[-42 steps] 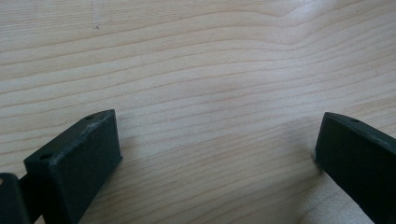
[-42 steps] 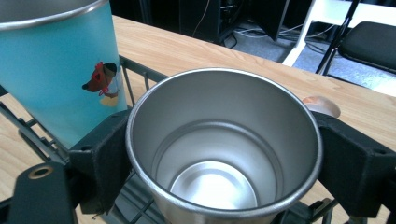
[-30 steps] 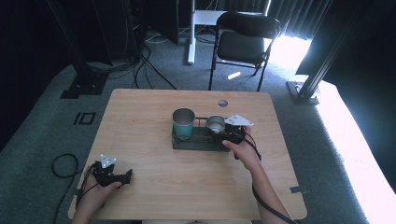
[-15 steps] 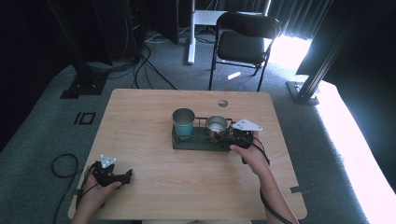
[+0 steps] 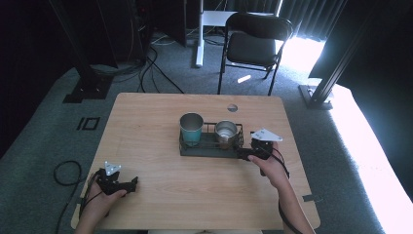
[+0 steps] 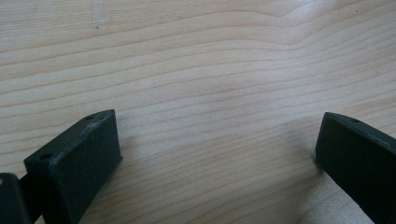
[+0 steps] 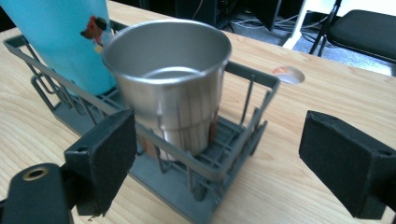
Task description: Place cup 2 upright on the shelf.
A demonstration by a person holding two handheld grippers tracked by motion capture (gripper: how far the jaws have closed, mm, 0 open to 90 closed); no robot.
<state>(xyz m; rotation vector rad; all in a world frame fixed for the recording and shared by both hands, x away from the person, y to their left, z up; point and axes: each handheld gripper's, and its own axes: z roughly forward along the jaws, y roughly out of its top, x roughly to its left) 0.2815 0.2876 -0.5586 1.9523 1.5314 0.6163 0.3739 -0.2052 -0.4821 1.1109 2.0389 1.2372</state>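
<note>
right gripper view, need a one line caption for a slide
Open right claw facing a steel cup that stands in a grey wire rack beside a blue cup.

Beyond the wooden tabletop (image 5: 160,126) I see a black folding chair (image 5: 253,46) on grey carpet, with loose cables (image 5: 151,63) lying to its left.

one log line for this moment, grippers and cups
right gripper: open, at rack end, near steel cup | blue cup: in rack | left gripper: open, on table
</note>
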